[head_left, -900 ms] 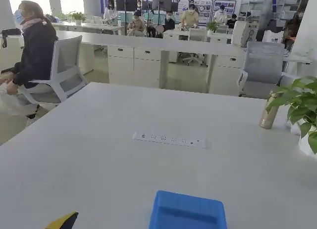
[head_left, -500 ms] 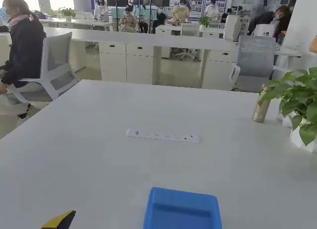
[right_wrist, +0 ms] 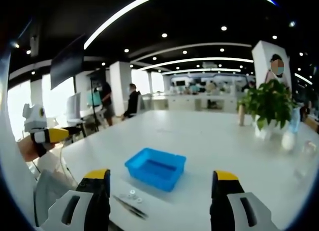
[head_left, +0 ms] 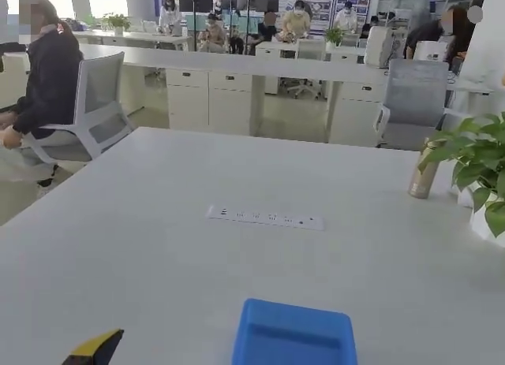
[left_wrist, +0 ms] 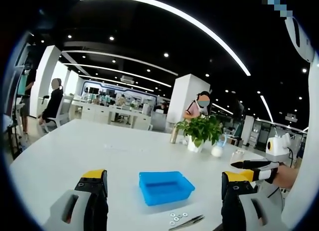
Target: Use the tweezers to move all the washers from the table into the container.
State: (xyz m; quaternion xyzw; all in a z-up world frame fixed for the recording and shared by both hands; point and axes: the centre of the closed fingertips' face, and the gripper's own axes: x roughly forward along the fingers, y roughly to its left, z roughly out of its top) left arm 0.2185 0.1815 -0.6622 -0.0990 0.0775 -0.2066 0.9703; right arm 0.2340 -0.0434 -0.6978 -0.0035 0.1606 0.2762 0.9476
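Left gripper and right gripper both have jaws spread wide, holding nothing. Small silver metal washers lie on the white table, touching thin metal tweezers, just beside the blue rectangular plastic container.

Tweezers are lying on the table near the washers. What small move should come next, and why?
Probably lower the right gripper onto the tweezers and close on them. Its jaws stand open and empty, the tweezers lie flat on the table just ahead of it, and the washers sit loose beside them, in front of the blue container.
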